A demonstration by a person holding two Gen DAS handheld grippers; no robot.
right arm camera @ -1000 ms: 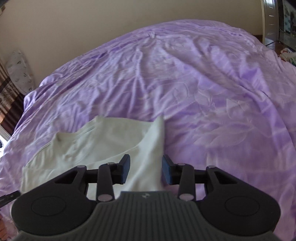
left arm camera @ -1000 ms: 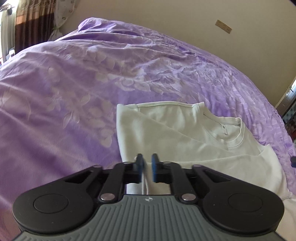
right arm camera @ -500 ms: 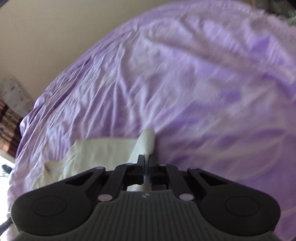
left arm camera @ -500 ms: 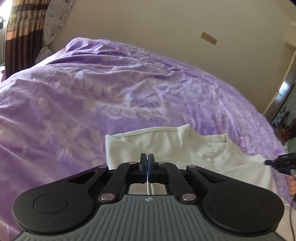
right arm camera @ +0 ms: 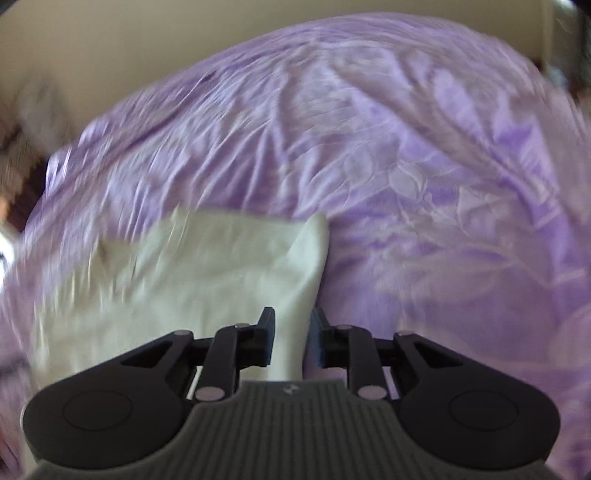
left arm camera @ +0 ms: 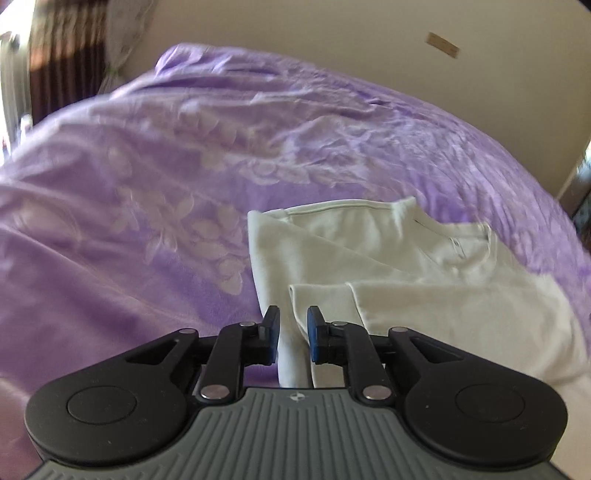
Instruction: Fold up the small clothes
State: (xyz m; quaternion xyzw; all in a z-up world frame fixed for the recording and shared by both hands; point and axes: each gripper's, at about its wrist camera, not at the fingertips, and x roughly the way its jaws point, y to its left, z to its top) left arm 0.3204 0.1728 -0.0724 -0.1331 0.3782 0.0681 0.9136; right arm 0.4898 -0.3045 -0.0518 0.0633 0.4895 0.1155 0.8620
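The left gripper [left arm camera: 292, 334] is standing with its jaws a little apart, having just been opening, and a folded edge of the white shirt [left arm camera: 424, 295] is lying between them with a gap showing on either side. The right gripper [right arm camera: 292, 338] is likewise holding its jaws slightly parted after just opening, the shirt's right-hand fold [right arm camera: 295, 280] running up between them without being pinched. Beyond both pairs of jaws the shirt is lying partly folded on the purple bedspread [left arm camera: 166, 192], its collar pointing away, with the beige wall [left arm camera: 332, 33] rising behind the bed.
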